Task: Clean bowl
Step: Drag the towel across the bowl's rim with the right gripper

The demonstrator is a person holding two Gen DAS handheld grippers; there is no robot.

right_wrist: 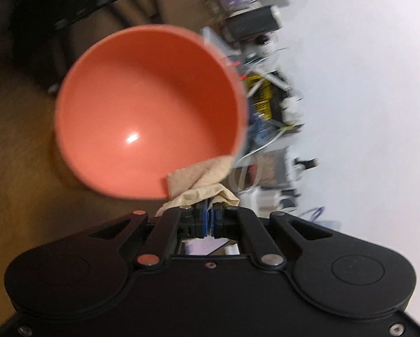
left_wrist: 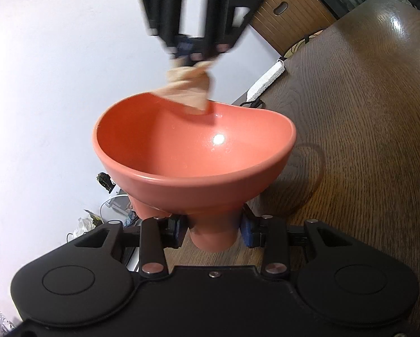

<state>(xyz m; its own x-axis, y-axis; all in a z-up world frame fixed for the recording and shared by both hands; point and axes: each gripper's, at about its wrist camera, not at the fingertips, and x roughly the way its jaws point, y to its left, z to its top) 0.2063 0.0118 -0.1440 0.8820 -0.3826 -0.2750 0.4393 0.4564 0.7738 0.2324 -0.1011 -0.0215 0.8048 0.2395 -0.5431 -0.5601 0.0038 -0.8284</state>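
While the left tongs (left_wrist: 213,231) point forward and slightly upward, their two blue-padded fingers (left_wrist: 247,231) are closed against the narrow foot of the glossy salmon-orange ceramic bowl (left_wrist: 193,151), one on each side of it. The bowl is held clear of the dark brown wood-grain surface (left_wrist: 364,140), which lies to the right in the left wrist view. The bowl is tilted, with its open mouth turned away from the left tongs and toward the right tongs (left_wrist: 194,53). A bright highlight sits on the inner floor of the bowl.

The right tongs approach from the opposite side, directed into the bowl mouth. Their fingers are drawn almost together and grip a crumpled beige cloth (right_wrist: 201,179) between the blue pads (right_wrist: 205,220). In the right wrist view the free end of the cloth lies over the near rim of the bowl at its lower right. In the left wrist view the cloth hangs from the right tongs and meets the far inner wall just below the rim. Both the cloth and the right tongs are motion-blurred there, so the exact contact patch is probably at the rim but cannot be fixed.

A white wall (left_wrist: 41,70) fills the left of the left wrist view. A white power strip (left_wrist: 266,81) lies at the far edge of the surface, beside a slatted brown wooden panel (left_wrist: 291,14). In the right wrist view a blurred clutter of boxes and cables (right_wrist: 266,104) stands along the wall behind the bowl.
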